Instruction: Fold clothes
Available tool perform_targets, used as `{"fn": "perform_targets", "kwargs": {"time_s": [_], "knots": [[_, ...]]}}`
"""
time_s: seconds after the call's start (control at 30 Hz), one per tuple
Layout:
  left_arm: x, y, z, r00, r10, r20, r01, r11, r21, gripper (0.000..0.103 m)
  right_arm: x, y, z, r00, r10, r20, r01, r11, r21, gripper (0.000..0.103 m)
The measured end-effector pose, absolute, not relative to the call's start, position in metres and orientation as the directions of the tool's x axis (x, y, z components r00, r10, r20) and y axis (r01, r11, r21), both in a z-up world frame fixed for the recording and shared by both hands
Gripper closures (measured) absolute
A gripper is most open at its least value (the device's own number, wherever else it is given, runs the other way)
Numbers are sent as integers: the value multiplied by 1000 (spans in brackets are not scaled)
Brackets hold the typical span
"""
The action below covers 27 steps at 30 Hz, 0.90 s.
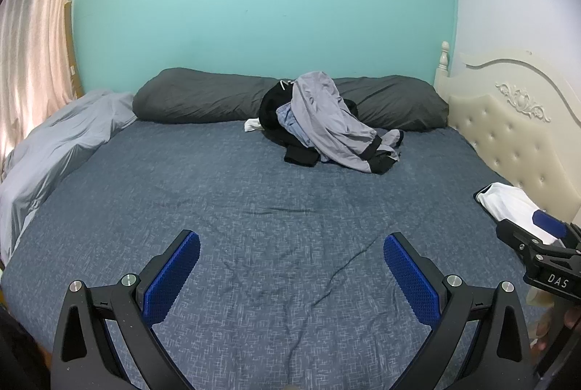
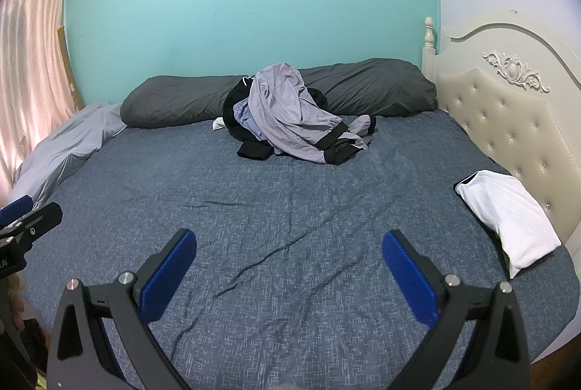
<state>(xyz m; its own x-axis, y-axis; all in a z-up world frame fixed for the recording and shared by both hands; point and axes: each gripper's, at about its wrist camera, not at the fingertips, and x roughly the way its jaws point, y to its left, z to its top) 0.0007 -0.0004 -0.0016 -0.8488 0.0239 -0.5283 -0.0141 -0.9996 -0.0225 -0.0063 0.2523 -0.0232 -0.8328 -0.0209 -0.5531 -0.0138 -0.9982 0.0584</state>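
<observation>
A heap of unfolded clothes (image 1: 328,123), a grey jacket with black cuffs over black and light blue garments, lies at the far side of the bed against a dark pillow; it also shows in the right wrist view (image 2: 290,116). A folded white garment (image 2: 506,217) lies at the right edge by the headboard, also seen in the left wrist view (image 1: 508,204). My left gripper (image 1: 290,275) is open and empty above the near part of the bed. My right gripper (image 2: 288,273) is open and empty beside it. Both are well short of the heap.
The blue patterned bedsheet (image 1: 254,201) covers the bed. A long dark grey pillow (image 1: 203,96) lies along the teal wall. A light grey duvet (image 1: 54,150) is bunched at the left by pink curtains. A cream tufted headboard (image 2: 508,121) bounds the right side.
</observation>
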Motion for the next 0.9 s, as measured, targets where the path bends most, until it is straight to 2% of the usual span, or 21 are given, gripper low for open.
{"fn": "perform_targets", "kwargs": {"time_s": [0.9], "knots": [[3, 2, 1, -844, 37, -535, -22, -999, -35, 0, -5, 253, -24, -834, -16, -552, -18, -998, 56, 0]]}}
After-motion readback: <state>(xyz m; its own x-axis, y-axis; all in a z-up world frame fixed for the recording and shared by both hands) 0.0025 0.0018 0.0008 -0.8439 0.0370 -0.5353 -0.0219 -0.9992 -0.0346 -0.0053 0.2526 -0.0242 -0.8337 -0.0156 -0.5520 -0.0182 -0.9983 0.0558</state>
